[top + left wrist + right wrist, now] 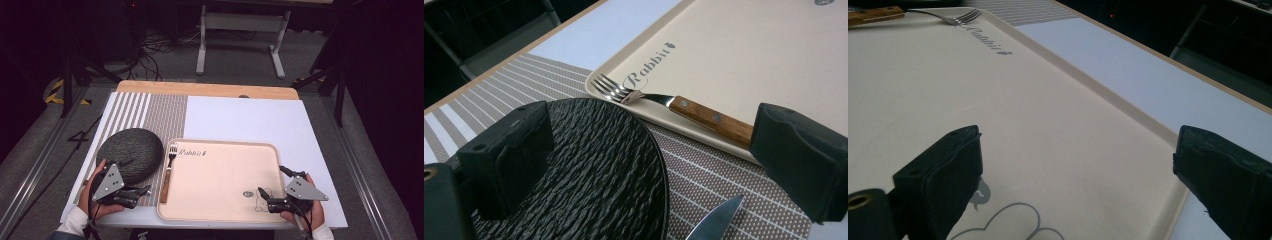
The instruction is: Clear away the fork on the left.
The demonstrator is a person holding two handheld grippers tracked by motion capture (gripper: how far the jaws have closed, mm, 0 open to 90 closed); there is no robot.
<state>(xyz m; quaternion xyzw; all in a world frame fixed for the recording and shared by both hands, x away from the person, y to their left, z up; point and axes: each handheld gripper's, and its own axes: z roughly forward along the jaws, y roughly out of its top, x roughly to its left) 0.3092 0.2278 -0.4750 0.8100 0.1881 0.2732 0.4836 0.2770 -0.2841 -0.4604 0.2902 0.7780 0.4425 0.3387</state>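
High view — fork (168, 170) on tray (225, 210) rim, perhaps touching; both grippers agape.

The tray (225, 175) is cream, with grey writing and a small grey drawing. The fork (168, 172) is shiny silver with a brown wooden handle. The round plate (131, 152) is black and bumpy. The mat (150, 112) is brown-grey with white stripes and tiny white dots. The table (250, 117) is white.

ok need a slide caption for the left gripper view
Open fingers frame a black plate and wood-handled fork on the tray's rim.
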